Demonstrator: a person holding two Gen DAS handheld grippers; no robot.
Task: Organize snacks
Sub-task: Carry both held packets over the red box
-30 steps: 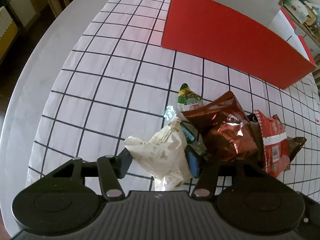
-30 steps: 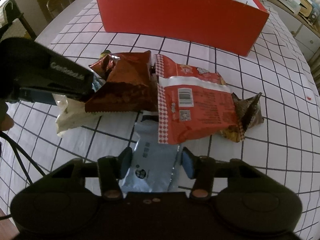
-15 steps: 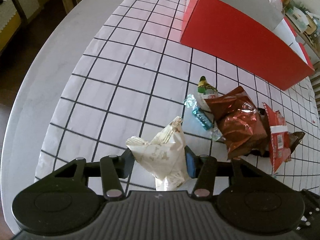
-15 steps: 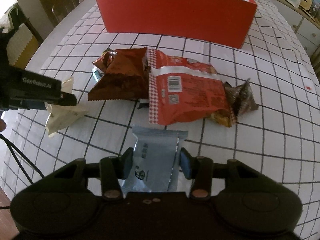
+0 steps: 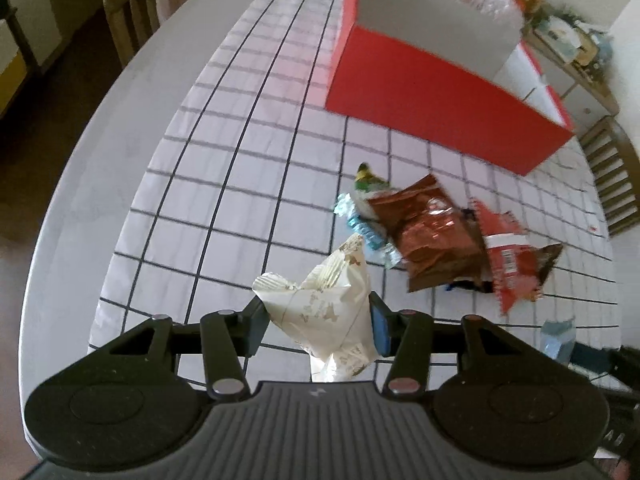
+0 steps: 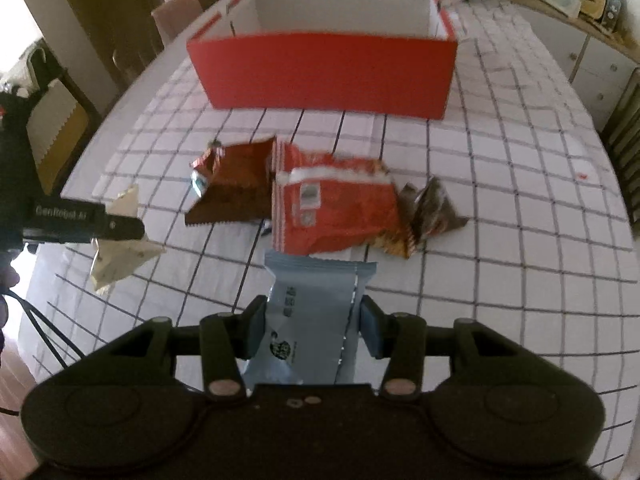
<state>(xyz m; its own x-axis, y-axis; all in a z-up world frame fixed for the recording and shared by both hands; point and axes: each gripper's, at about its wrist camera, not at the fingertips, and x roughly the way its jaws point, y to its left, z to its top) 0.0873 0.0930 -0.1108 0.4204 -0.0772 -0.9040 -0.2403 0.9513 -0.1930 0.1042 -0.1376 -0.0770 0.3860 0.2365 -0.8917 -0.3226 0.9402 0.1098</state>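
Left gripper (image 5: 316, 320) jaws clamped on cream packet (image 5: 328, 312), right gripper (image 6: 312, 326) jaws on blue packet (image 6: 312, 312)

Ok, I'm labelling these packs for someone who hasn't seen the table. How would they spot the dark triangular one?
Start at the big red box on the checked tablecloth; a heap of snack bags lies in front of it. At the heap's right end, beside the red bag with the white band, sits the dark triangular pack. It alone is a brown, pyramid-like pouch with peaked corners, not a flat bag.
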